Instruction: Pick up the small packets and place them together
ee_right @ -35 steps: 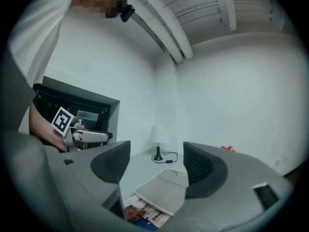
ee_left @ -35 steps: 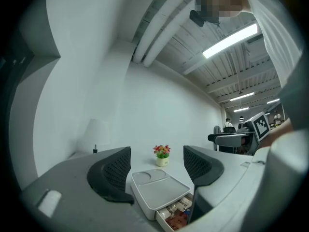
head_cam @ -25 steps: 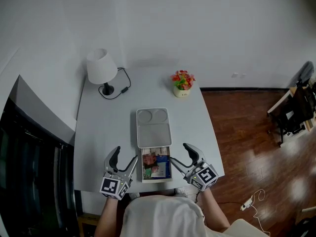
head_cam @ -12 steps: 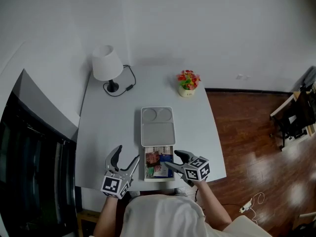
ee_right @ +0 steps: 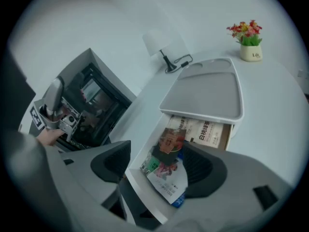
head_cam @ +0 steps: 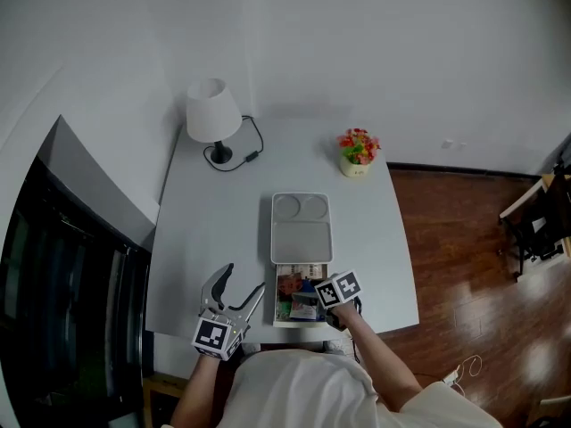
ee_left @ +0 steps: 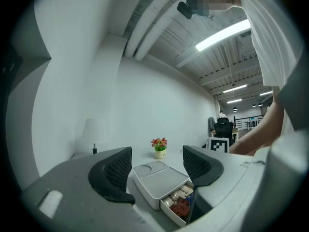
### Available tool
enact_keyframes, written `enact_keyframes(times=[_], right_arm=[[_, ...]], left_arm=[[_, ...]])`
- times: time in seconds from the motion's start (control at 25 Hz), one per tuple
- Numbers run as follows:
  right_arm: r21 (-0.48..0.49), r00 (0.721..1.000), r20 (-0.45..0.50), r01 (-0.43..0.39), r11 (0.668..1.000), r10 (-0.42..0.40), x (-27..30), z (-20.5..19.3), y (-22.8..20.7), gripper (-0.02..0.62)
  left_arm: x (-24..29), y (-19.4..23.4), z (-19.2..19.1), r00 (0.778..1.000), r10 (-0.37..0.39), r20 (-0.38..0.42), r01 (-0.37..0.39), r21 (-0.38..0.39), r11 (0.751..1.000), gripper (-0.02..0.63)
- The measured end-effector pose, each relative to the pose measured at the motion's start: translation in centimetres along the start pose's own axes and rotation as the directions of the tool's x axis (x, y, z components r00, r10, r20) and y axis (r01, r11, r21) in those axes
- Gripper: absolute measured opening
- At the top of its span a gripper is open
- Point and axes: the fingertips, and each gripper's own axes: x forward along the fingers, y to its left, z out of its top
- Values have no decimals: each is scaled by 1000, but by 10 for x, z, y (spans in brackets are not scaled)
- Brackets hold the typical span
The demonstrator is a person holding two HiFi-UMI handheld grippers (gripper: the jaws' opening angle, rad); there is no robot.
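Right hand-held gripper (ee_right: 157, 153) released over drawer (ee_right: 149, 197) packets (ee_right: 166, 170) | left hand-held gripper (ee_left: 157, 161) released, beside drawer | lamp (head_cam: 212, 114), flowers (head_cam: 358, 145) beyond

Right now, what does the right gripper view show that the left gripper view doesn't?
Only the right gripper view: a top-down look at the overlapping packets, with the right gripper's open jaws over them, and a dark cabinet. Only the left gripper view: ceiling lights and a distant office chair. Both: the white box, its open drawer, the flower pot and lamp.
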Motion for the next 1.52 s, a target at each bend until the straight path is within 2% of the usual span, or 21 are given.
enact_keyframes(times=[0.12,0.28,0.6,0.8,0.88,1.0,1.2,1.32,1.4,1.52], right_arm=[[61,996,-88,24,998,-18,17,-7,-9,331],[168,989,-148,39,985,-14,32,-11,-17,331],[238,976,-218,78,968,-25,49,-20,-28,328],[215,972,-228,99,972,-48,55,-18,-32,327],[198,970,-235,112,974,-64,55,-19,-33,294],[172,965,-247,131,976,-87,56,-20,-35,291],[124,954,-253,194,973,-158,55,-22,-43,194],[119,956,-244,198,973,-165,55,-21,-44,192],[116,957,-236,201,973,-169,55,-20,-45,146],[115,957,-230,204,972,-174,53,-21,-45,146]], left_arm=[[-5,4,-2,1000,6,-8,-6,-1,1000,322],[-6,7,-2,1000,11,-9,-11,-2,1000,322],[-5,9,-4,1000,20,-2,-21,-23,1000,322],[-6,13,-5,1000,24,1,-24,-27,999,322],[-6,13,-5,1000,21,3,-21,-23,1000,322],[-6,14,-5,1000,23,3,-23,-23,999,322],[-8,17,-6,1000,30,3,-30,-27,999,322],[-8,16,-4,1000,25,-3,-25,-28,999,322],[-7,17,-5,1000,26,-4,-26,-30,999,322],[-6,16,-7,1000,27,2,-27,-30,999,322]])
